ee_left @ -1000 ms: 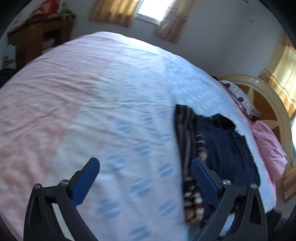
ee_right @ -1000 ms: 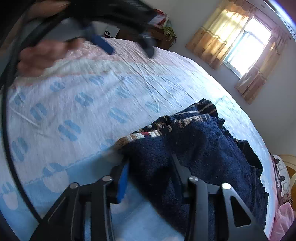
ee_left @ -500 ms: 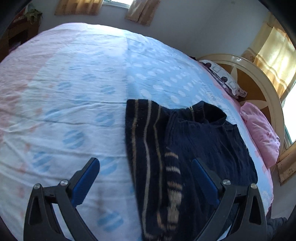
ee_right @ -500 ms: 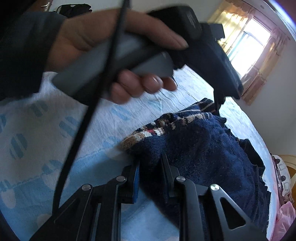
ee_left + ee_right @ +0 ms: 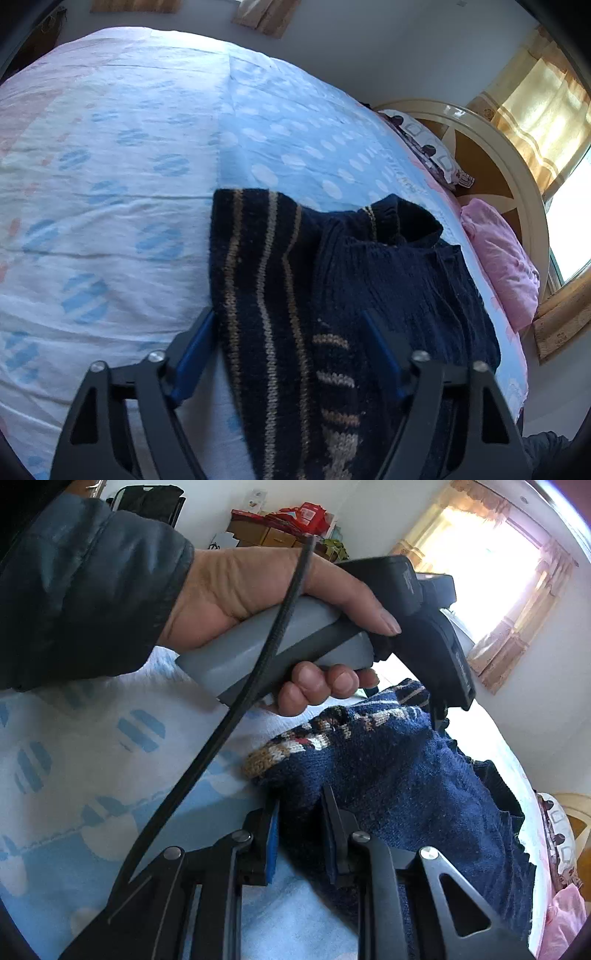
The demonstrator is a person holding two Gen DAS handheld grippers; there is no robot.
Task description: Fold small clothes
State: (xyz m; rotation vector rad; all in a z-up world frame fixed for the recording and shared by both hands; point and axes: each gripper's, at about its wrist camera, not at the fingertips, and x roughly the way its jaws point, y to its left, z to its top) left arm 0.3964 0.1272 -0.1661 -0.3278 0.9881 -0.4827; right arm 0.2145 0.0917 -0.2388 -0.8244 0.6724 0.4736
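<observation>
A navy knit sweater [image 5: 388, 288] with tan stripes lies crumpled on the bed sheet [image 5: 129, 184]. My left gripper [image 5: 288, 343] hangs over its striped hem. Its jaws are closing, with the hem between them: the left pad sits at the hem's edge and the right finger rests on the knit. My right gripper [image 5: 301, 823] is shut on a bunched fold of the sweater [image 5: 388, 782] near its patterned border. In the right wrist view a hand [image 5: 258, 587] grips the left gripper's grey handle above the sweater. That gripper's fingertips are hidden there.
A pink pillow [image 5: 498, 266] and a patterned pillow [image 5: 428, 147] lie against the rounded headboard [image 5: 517, 173] on the right. A black cable [image 5: 229, 731] hangs across the right wrist view. A wooden cabinet [image 5: 273, 531] stands by the far wall.
My left gripper swung across the sheet to the sweater, and its jaws narrowed around the striped hem. The right gripper's jaws tightened on the fold. The hand with the left gripper came down close.
</observation>
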